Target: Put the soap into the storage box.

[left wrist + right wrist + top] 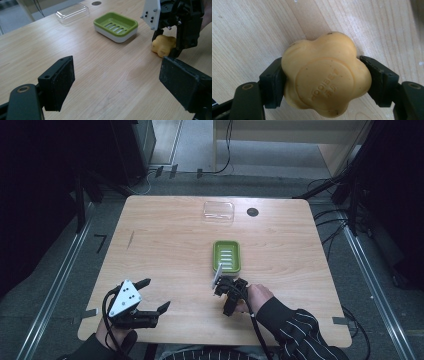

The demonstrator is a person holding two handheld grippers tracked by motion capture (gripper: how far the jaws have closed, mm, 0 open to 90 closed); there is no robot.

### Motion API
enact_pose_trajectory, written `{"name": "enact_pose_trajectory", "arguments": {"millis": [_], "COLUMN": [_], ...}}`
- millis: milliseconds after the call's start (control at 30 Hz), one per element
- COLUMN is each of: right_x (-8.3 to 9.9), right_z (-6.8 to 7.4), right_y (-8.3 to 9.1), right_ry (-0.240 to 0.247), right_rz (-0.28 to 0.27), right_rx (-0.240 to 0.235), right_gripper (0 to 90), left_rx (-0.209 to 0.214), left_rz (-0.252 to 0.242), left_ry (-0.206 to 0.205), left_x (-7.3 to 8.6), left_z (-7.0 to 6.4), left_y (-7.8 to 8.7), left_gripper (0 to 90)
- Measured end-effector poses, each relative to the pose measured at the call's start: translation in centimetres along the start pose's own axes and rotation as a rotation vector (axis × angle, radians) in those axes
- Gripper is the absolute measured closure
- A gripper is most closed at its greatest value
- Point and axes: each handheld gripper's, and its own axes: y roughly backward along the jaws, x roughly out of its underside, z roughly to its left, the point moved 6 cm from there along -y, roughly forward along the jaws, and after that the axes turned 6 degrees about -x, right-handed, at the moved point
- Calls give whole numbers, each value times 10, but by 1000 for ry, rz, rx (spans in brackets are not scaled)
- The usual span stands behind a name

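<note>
While the left gripper [150, 296] waits near the table's [165, 240] front left corner with its jaws spread wide and nothing between them, it looks parked out of the way so the other hand can work. Further right, the right gripper [223, 287] points down at the wood, its jaws clamped on either side of a yellow flower-shaped soap [325, 77] (some lettering is pressed into its face). That soap sits squarely between the pads [273, 83], apparently touching the tabletop, just in front of the green soap dish [226, 255], which likely awaits it. A clear lid [218, 211] lies well apart, beyond the dish.
</note>
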Motion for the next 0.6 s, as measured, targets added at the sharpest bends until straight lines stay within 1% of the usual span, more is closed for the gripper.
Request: {"name": "enact_pose_trajectory", "arguments": {"millis": [233, 300, 600], "right_x": [-1, 0, 1], "right_z": [0, -1, -3], "right_y": [2, 4, 6], "right_ry": [11, 5, 2], "right_rz": [-15, -24, -24], "right_rx": [3, 4, 10], "right_gripper": [275, 275, 275], "left_rx": [0, 1, 0], "left_rz": [0, 1, 0], "left_ry": [0, -1, -2], "left_x": [0, 0, 0], "left_z": [0, 0, 0], "left_y": [0, 0, 0], "left_gripper": [136, 136, 136]}}
